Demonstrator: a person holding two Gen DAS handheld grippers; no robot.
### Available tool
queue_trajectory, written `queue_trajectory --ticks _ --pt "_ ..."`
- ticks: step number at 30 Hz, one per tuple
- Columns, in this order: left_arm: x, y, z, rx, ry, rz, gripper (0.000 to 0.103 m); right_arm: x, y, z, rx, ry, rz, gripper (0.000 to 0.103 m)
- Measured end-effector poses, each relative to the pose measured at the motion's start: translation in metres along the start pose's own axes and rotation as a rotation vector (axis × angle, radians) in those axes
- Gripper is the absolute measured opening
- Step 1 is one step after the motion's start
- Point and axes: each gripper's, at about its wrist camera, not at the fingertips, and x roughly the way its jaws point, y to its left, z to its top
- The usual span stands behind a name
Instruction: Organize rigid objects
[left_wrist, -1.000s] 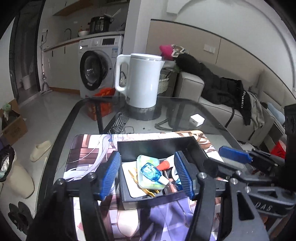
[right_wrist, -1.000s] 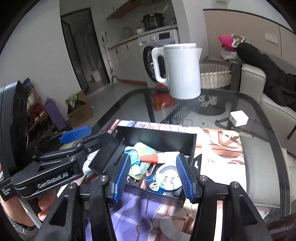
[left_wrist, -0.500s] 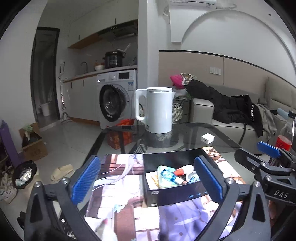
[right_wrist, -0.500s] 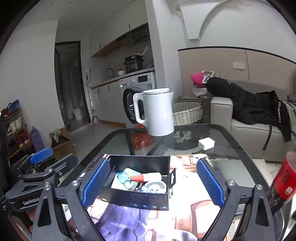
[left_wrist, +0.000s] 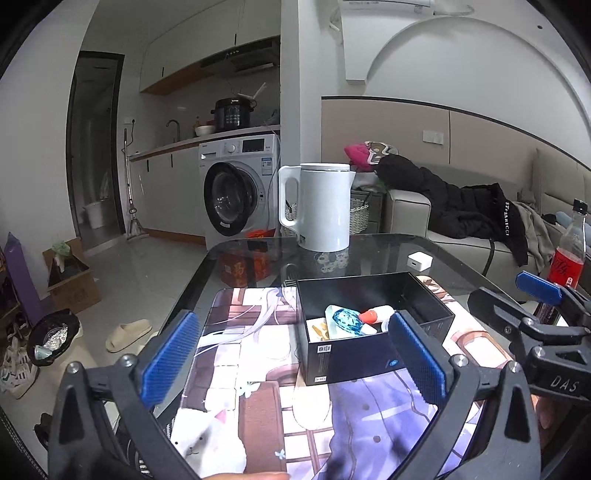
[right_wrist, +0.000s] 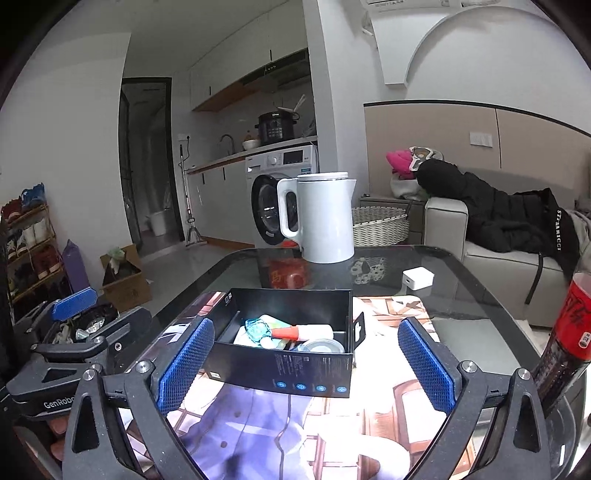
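Note:
A black open box (left_wrist: 373, 358) (right_wrist: 280, 373) stands on a printed mat on the glass table. Inside lie several small items: a blue-topped piece (left_wrist: 347, 322) (right_wrist: 256, 327), a white tube with a red cap (left_wrist: 376, 314) (right_wrist: 303, 332) and a round lidded tin (right_wrist: 325, 346). My left gripper (left_wrist: 295, 360) is open and empty, drawn back in front of the box. My right gripper (right_wrist: 306, 365) is open and empty, also in front of the box. Each gripper shows at the edge of the other's view.
A white kettle (left_wrist: 321, 206) (right_wrist: 321, 218) stands at the table's far side. A white charger block (left_wrist: 420, 261) (right_wrist: 418, 279) lies beside the mat. A red-labelled cola bottle (left_wrist: 567, 251) (right_wrist: 565, 339) stands at the right edge. A sofa with dark clothes lies beyond.
Both grippers have opened wide and pulled back and up from the box, which now sits farther away. The items stay in the box.

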Motion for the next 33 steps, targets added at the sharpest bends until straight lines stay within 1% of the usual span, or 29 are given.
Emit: queue_trajectory --ticks 13,33 --pt "-0.007 0.0004 0.003 -0.004 -0.034 0.009 0.103 0.0007 -0.006 0.0007 0.016 0.006 -0.015 0.102" --pt "-0.0067 0.0016 0.0037 -0.005 -0.028 0.013 0.103 0.0013 -0.0058 -0.0014 0.008 0.011 -0.017 0.102"
